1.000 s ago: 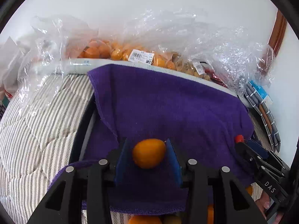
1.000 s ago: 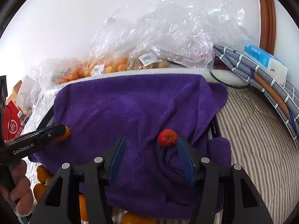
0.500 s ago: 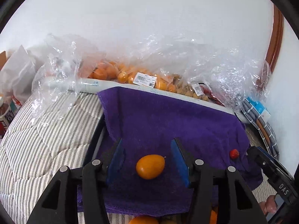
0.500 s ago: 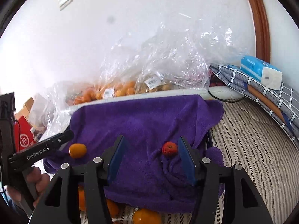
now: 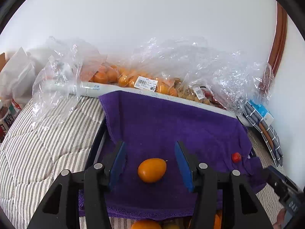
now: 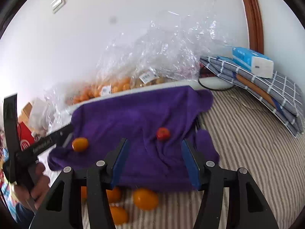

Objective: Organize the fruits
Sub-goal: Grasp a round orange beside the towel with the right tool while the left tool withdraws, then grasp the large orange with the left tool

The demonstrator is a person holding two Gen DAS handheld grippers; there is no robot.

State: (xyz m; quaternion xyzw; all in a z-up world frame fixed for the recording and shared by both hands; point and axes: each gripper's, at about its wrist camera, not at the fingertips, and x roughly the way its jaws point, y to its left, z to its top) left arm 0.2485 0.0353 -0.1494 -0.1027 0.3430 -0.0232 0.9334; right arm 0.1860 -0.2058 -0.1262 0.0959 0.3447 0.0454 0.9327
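Left wrist view: my left gripper (image 5: 150,164) stands with its jaws apart around the orange fruit (image 5: 152,170), which lies on the purple towel (image 5: 171,126) between the blue pads without touching either. These jaws have just been opening, so the fruit rests free on the cloth. Off to my right on the same towel sits the small red fruit (image 5: 236,157), and the right wrist view shows it just ahead of my right gripper (image 6: 154,158), slightly right of centre, in a fold of the cloth; those jaws also stand apart with nothing in them.

I judge the orange fruit to be light, smooth-skinned and egg-shaped, prone to roll on soft towelling, so I would take it across its short middle with mild pressure. The red one looks tiny and probably soft; it wants a gentle pinch at its widest part, and the fold may hamper one finger.

More loose oranges (image 6: 145,199) lie below the towel's near edge, partly hidden behind my right fingers. What the towel is draped over I cannot tell. The fruit in the clear bags (image 5: 144,80) by the wall is blurred by crinkled plastic.
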